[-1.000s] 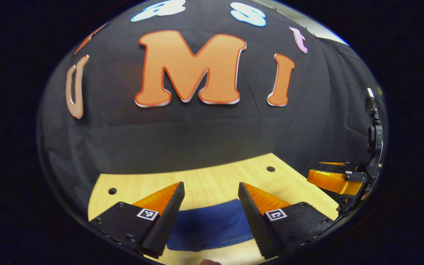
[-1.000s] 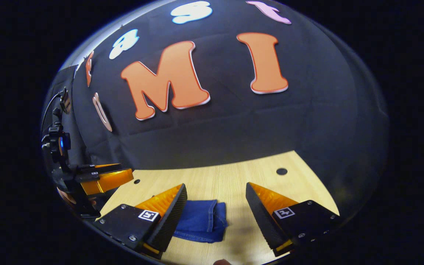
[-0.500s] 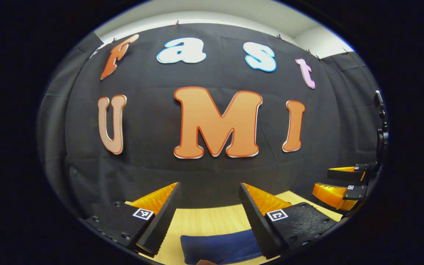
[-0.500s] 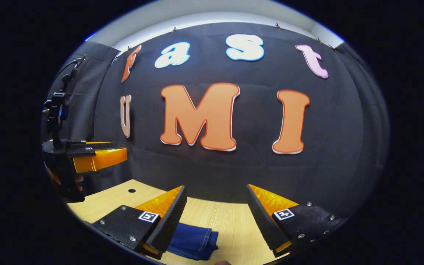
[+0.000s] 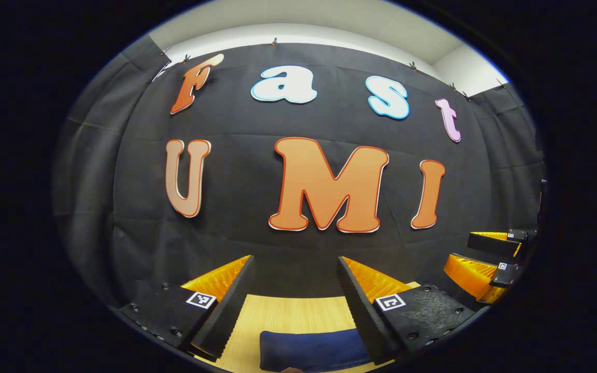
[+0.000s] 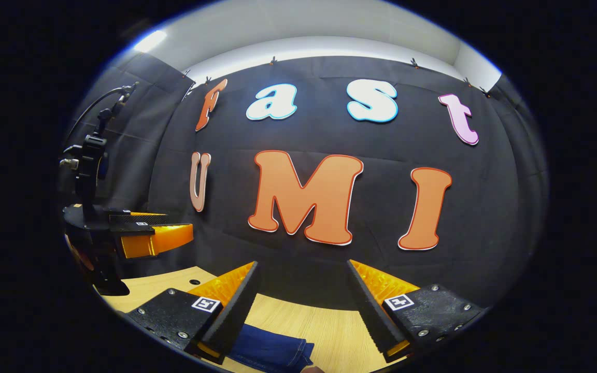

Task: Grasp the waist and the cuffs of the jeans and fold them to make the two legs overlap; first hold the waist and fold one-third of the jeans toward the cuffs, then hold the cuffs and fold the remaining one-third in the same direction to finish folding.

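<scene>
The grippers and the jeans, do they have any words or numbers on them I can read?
No words or numbers can be read.
Left gripper: each finger has a square marker, a black-and-white pattern, not letters.
Right gripper: the same kind of squares.
Jeans: plain blue cloth, nothing readable.

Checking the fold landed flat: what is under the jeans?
The folded jeans lie on the wooden table, bare wood showing beyond them. Whatever is beneath the denim itself is covered, as are its inner layers.
</scene>
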`<state>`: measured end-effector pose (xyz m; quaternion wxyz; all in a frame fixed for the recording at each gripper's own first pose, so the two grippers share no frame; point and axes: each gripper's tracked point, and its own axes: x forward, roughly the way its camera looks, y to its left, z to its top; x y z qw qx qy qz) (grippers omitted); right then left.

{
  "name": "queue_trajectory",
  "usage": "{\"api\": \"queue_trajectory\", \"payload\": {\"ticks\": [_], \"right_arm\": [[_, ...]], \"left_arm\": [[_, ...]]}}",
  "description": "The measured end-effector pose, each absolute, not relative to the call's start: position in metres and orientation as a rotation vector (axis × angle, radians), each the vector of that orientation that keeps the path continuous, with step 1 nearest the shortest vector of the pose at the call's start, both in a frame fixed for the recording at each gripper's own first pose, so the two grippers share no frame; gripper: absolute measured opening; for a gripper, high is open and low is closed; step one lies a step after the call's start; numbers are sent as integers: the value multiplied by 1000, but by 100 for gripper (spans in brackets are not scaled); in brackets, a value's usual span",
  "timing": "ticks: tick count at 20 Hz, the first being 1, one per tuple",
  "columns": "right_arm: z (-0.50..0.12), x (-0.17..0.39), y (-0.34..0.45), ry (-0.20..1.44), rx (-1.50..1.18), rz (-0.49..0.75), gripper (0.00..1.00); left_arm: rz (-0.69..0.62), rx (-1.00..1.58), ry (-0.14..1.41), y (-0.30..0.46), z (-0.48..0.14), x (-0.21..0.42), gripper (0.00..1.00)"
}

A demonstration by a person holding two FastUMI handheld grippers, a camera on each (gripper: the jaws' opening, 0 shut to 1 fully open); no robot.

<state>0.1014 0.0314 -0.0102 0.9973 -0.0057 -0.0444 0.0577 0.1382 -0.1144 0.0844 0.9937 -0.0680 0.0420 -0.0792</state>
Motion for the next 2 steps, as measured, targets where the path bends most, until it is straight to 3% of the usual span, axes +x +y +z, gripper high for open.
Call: {"api": "queue_trajectory", "payload": {"ticks": [2], "right_arm": [[-17, 100, 36, -82, -21, 121, 99]], "left_arm": [[-121, -134, 84, -102, 80, 137, 96]]}}
